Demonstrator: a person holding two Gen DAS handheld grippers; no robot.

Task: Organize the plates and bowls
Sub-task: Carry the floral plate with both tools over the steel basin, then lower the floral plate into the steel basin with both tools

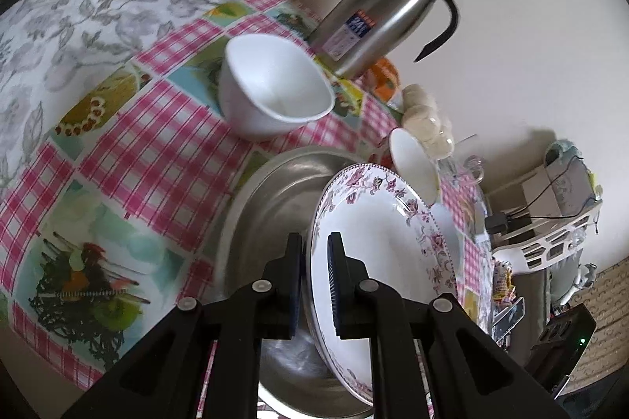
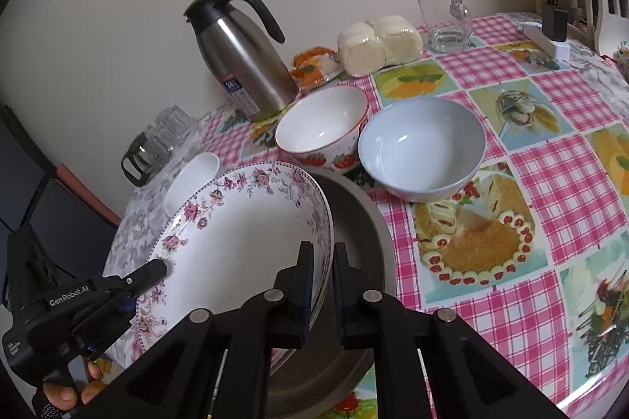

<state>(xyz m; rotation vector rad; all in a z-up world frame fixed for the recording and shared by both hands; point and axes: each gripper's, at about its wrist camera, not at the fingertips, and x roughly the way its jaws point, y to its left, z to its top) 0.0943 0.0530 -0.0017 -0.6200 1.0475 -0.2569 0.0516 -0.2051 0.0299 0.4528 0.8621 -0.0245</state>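
From the left wrist, the left gripper (image 1: 315, 275) is clenched on the rim of the floral plate (image 1: 377, 242), which stands tilted over the steel dish (image 1: 275, 198). A white bowl (image 1: 271, 92) lies at 11 o'clock, a thermos (image 1: 387, 21) at 1 o'clock.

From the right wrist, the right gripper (image 2: 323, 287) pinches the plate's opposite rim (image 2: 251, 234); the left gripper (image 2: 151, 271) shows at 9 o'clock. The strawberry bowl (image 2: 322, 128) and pale blue bowl (image 2: 422, 147) sit unstacked at 12 to 1 o'clock. I judge sorting barely begun: the plate isn't settled and the bowls remain loose.
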